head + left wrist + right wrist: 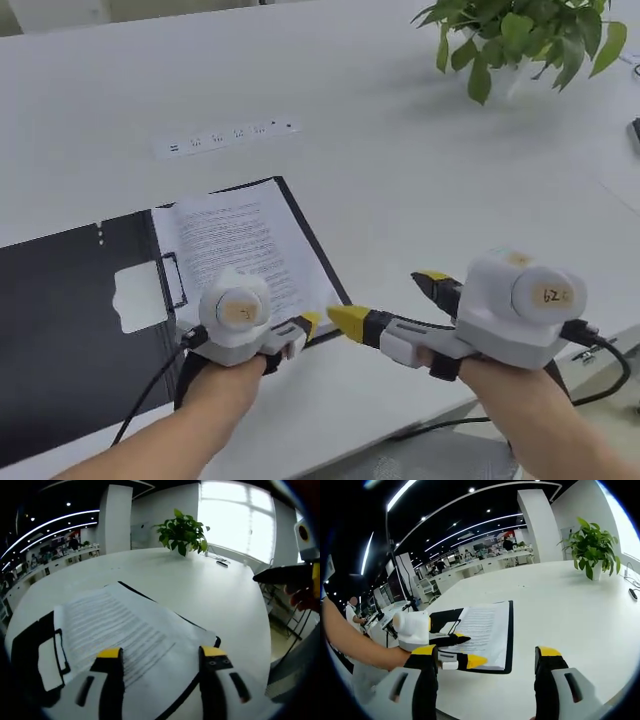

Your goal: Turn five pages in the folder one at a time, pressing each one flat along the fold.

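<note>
The folder (60, 330) lies open on the white table (420, 180), with a printed page (245, 245) uppermost on its right half. Your left hand (225, 378) holds the left gripper (161, 654) low over the folder's near right corner, jaws apart and straddling the page's corner; contact with the paper cannot be judged. Your right hand (495, 382) holds the right gripper (392, 300) just off the folder's right edge, jaws apart and empty, tips pointing toward the folder.
</note>
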